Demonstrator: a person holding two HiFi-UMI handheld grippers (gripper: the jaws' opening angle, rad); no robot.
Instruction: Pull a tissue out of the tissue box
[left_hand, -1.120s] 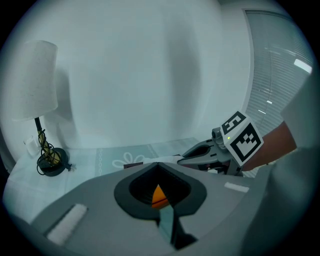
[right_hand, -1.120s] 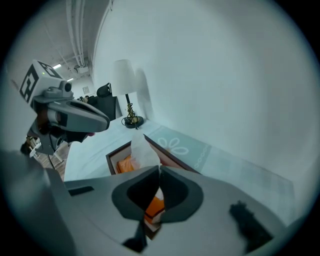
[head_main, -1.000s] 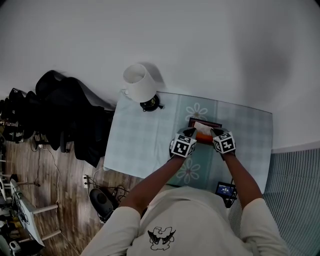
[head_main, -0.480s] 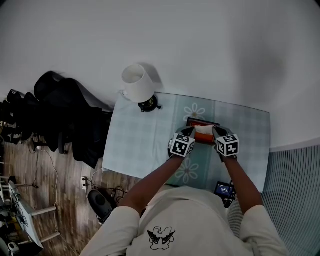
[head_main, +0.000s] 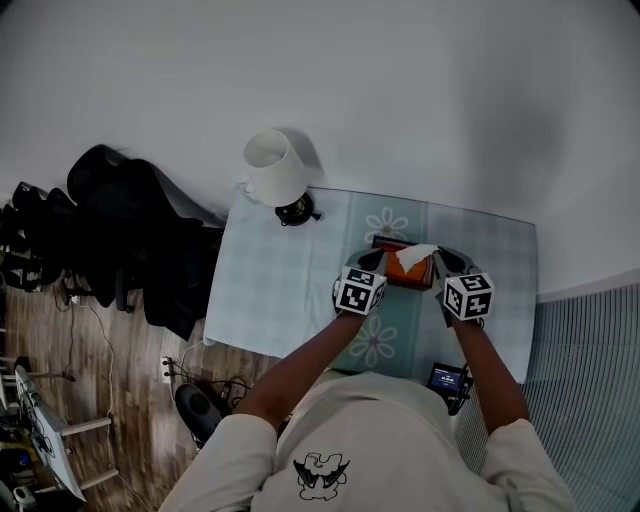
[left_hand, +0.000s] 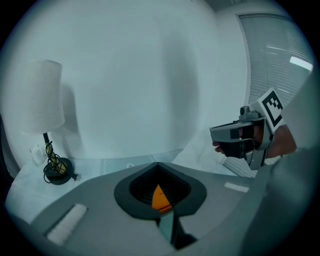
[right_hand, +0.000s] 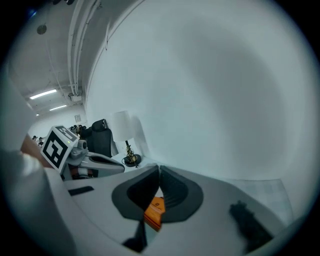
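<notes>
An orange tissue box (head_main: 403, 270) sits on the table between my two grippers. A white tissue (head_main: 414, 255) stands up out of its top and leans right. My right gripper (head_main: 441, 256) is shut on that tissue's end and is raised above the box's right side. In the right gripper view the shut jaws (right_hand: 160, 171) show a sliver of white between them, with the box (right_hand: 155, 212) below. My left gripper (head_main: 377, 263) is shut at the box's left end. In the left gripper view, orange (left_hand: 160, 198) shows behind its shut jaws (left_hand: 158, 167), and the tissue (left_hand: 200, 152) hangs under the right gripper (left_hand: 235, 136).
A white-shaded lamp (head_main: 275, 168) stands on the table's far left corner. The checked, flowered tablecloth (head_main: 285, 275) covers the table. A small dark device (head_main: 450, 380) lies at the near edge. A black chair and bags (head_main: 130, 230) are on the floor to the left.
The right gripper has risen and drawn back to the right, and the tissue now stands higher out of the box. The left gripper has barely shifted.
</notes>
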